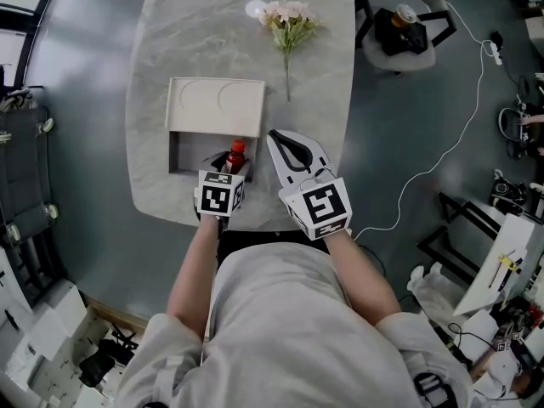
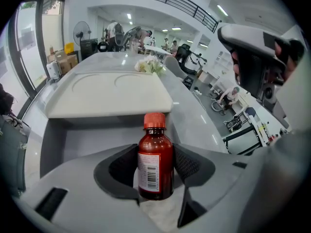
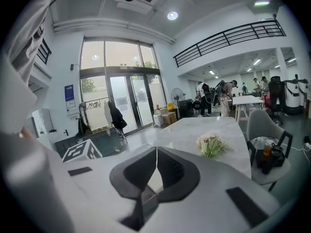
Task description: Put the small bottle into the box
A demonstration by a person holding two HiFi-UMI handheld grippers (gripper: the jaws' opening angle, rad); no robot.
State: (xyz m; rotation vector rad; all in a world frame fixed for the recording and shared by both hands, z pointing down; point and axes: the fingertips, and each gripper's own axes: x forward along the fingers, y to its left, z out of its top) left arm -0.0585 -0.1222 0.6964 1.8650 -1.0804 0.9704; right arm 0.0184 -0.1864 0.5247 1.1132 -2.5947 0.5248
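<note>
Gripping: left tool (image 2: 155, 157) is clamped on the small bottle (image 1: 235, 155) — brown glass, red cap, upright, barcode label facing that tool's camera.
Bottle's place: over the open grey well of the box (image 1: 182, 155), at its near right part, just short of the lid.
Lid (image 1: 215, 105): cream, lying across the box's far side and overhanging the well.
Right tool (image 1: 284, 143): jaws pressed together with nothing between them, over the desk (image 1: 170, 41) just beside the box's right wall.
Around: flowers (image 1: 289, 19) lie at the desk's far end, well apart from the box; a chair (image 1: 399, 28) with dark gear stands beyond the right edge; a white cable (image 1: 459, 134) trails on the floor.
Hard to tell: whether the bottle's base touches the box floor — the jaws cover it. The person's torso hides the desk's near edge.
</note>
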